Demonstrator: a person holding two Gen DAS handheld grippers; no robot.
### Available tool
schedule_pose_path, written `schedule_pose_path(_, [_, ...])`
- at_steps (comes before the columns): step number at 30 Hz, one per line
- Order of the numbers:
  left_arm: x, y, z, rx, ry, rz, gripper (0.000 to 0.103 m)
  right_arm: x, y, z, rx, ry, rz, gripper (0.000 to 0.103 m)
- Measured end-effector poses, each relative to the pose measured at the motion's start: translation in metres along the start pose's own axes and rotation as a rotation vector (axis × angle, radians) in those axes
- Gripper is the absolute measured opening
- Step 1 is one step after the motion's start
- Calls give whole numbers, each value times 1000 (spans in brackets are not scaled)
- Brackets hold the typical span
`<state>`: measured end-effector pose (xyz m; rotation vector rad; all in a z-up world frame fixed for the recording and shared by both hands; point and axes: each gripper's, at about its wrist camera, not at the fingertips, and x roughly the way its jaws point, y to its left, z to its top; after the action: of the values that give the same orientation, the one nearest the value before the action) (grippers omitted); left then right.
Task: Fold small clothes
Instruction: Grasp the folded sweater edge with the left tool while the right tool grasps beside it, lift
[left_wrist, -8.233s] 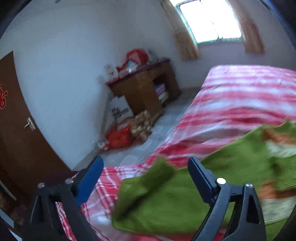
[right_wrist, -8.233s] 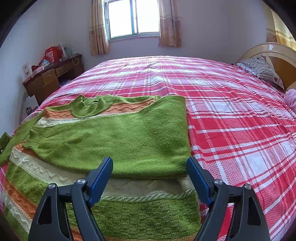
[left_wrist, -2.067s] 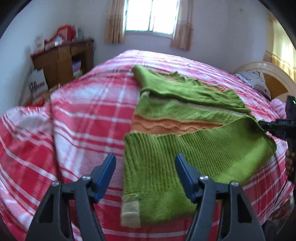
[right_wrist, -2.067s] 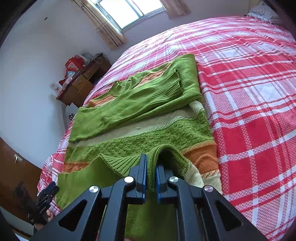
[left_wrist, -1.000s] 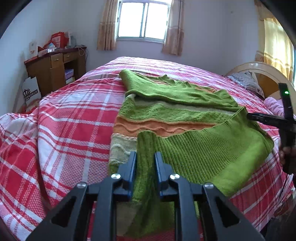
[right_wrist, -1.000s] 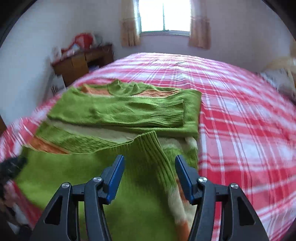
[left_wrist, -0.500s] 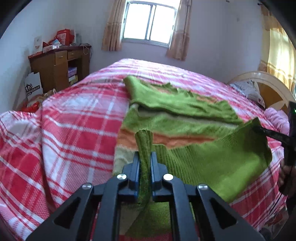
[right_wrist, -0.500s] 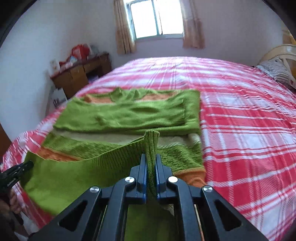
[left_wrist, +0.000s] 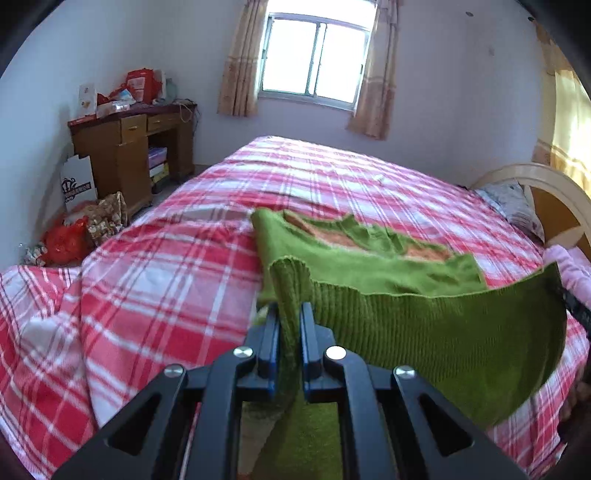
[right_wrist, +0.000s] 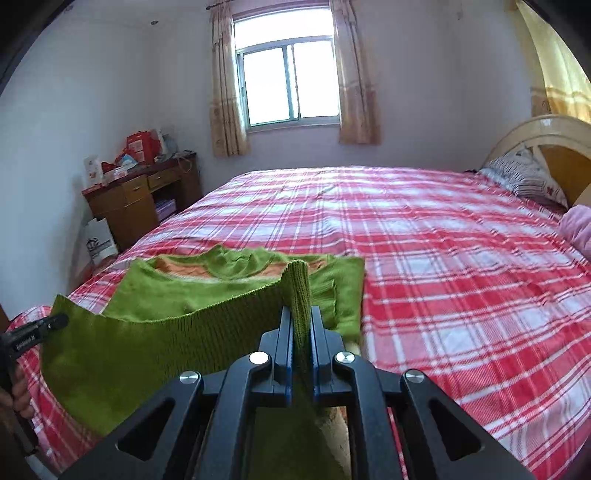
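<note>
A green knit sweater (left_wrist: 424, 332) with orange and cream bands lies on the red plaid bed (left_wrist: 166, 280); its sleeves are folded across the body. My left gripper (left_wrist: 288, 314) is shut on the left corner of the ribbed hem. My right gripper (right_wrist: 301, 317) is shut on the right corner of the sweater's (right_wrist: 147, 343) hem. The hem hangs stretched between them, lifted above the bed, with the collar end lying flat beyond. The left gripper also shows at the left edge of the right wrist view (right_wrist: 33, 332).
A wooden desk (left_wrist: 129, 147) with red bags stands by the left wall, with bags on the floor (left_wrist: 70, 236) beside it. A pillow (right_wrist: 524, 177) and headboard (right_wrist: 554, 136) are at the right. A window (right_wrist: 291, 85) is behind the bed (right_wrist: 461, 258).
Both grippers closed on the hem corners within the last second. They have since lifted the hem higher and moved it toward the collar end.
</note>
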<state>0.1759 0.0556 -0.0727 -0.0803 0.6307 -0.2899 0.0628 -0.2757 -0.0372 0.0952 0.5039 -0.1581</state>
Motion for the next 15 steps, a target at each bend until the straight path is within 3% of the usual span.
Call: schedule_pose_path(15, [60,-9,51,-29,-14,23,9,66,-9,43,2,5,-79,6])
